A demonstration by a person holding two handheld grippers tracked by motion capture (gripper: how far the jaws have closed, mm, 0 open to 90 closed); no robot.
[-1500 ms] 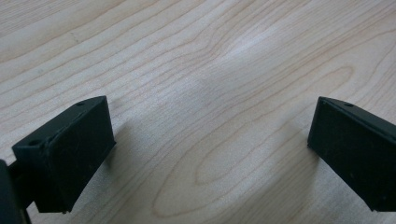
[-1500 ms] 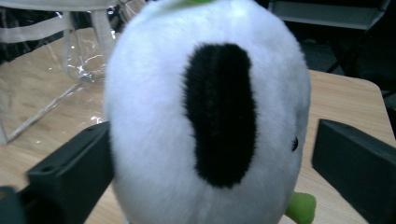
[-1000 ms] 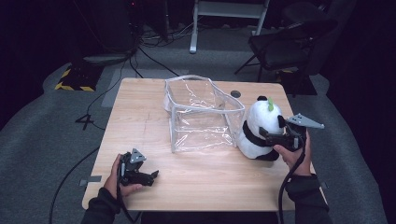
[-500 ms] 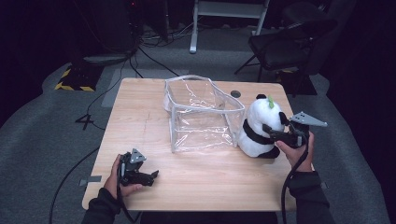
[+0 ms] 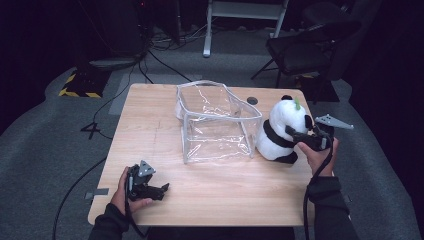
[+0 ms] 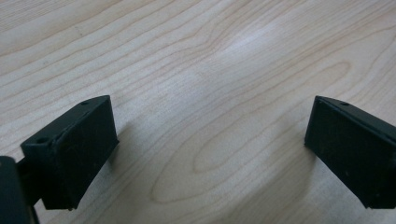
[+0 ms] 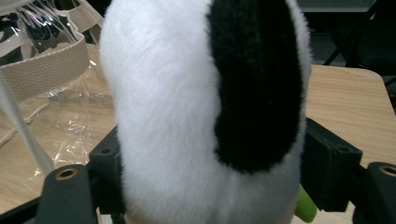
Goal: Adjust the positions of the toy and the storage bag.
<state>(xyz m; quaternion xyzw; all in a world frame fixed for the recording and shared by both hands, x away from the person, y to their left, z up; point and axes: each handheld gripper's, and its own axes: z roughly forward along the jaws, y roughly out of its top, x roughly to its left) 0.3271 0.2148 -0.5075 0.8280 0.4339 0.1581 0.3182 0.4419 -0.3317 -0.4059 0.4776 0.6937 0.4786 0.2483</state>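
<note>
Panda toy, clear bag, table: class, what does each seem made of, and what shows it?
Panda toy: plush fabric; fuzzy black and white pile.
Clear bag: probably soft plastic film, glossy and creased, with woven beige edging.
Table: wood or wood-look laminate; matte, with grain lines.

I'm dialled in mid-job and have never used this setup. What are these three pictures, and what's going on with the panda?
No robot arm here: a person holds handheld tongs in each hand. The high view looks down on the wooden table from the person's side. The other two pictures come from cameras riding on each set of tongs, looking along their black jaws.

On the table stand a clear plastic bag with its top open and a plush panda beside it, on the right. The right tongs have just been closing; in the right gripper view their pads press into the panda's sides, so it is gripped. The left tongs rest near the front edge, jaws wide apart over bare wood, holding nothing.
</note>
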